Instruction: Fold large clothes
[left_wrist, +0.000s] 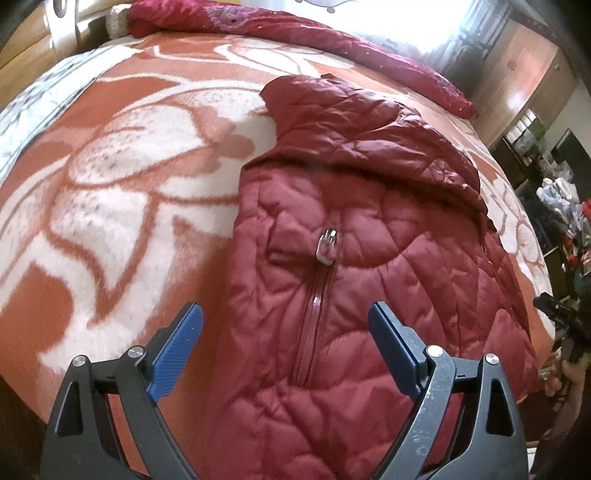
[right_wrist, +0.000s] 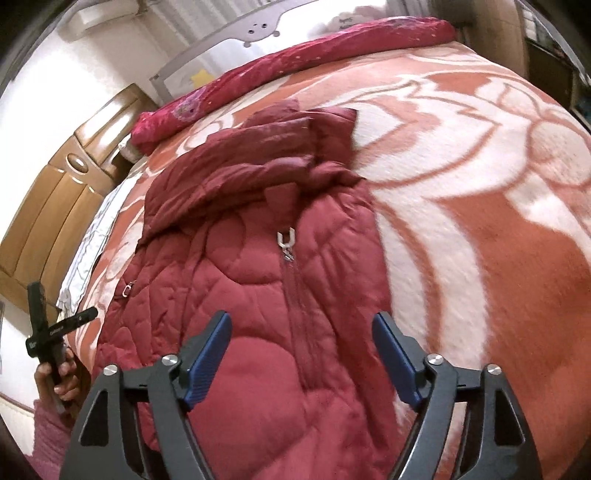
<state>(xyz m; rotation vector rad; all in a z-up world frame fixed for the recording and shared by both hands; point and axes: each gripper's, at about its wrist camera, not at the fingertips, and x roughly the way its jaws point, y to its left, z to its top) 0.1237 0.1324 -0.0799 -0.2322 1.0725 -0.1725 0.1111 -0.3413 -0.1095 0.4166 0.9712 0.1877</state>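
The bottom of the puffy red jacket (left_wrist: 354, 236) is getting cut off behind both grippers. It is lying zipped up on a fuzzy orange and white blanket (left_wrist: 122, 177). The left gripper (left_wrist: 286, 347) and right gripper (right_wrist: 301, 354) are hanging wide open over it, holding nothing.

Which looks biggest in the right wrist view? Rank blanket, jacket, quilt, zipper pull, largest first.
1. Blanket
2. Jacket, though nearness to the camera swells it
3. Quilt, far off, so its true size is unsure
4. Zipper pull
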